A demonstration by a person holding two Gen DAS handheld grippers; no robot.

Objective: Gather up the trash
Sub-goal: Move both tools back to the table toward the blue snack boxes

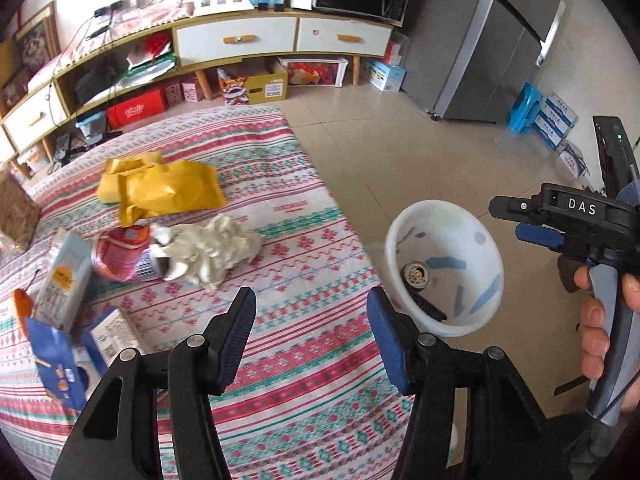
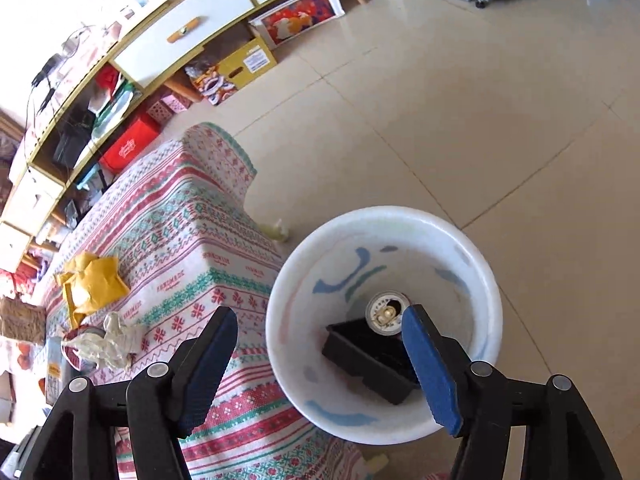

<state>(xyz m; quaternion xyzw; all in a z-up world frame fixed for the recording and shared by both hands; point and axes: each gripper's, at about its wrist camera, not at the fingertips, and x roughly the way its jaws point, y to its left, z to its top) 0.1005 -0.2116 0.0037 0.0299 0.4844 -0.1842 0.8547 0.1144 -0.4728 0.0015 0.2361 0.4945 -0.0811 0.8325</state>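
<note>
The left gripper [image 1: 312, 336] is held over the patterned cloth [image 1: 304, 248] of a table, its jaws parted with nothing between them. The right gripper [image 2: 320, 368] is poised above a white bin [image 2: 472, 248] on the tiled floor [image 2: 460, 100], its jaws spread wide and empty; in the left wrist view it is seen at the right edge [image 1: 520, 216], gripped by a hand [image 1: 600, 332].

The bin stands on the floor just beside the table's edge. Inside it, at the bottom, a can [image 2: 385, 314] is seen end-on, and a black tray [image 2: 368, 360] lies tilted against it. The same bin [image 1: 472, 216] and can [image 1: 416, 275] are visible in the left wrist view.

On the cloth, trash is left uncollected: a crumpled yellow envelope [image 1: 160, 188], a wad of white paper [image 1: 212, 250] touching a red wrapper [image 1: 120, 256], a pale carton [image 1: 66, 276] beside that, and a blue packet [image 1: 56, 364] near the left edge. A small pale scrap [image 2: 278, 232] lies on the floor between the table and the bin.

Behind the table, a low cabinet [image 1: 240, 40] with white drawers is lined with boxes beneath, and a grey fridge [image 1: 492, 48] stands at the right.
</note>
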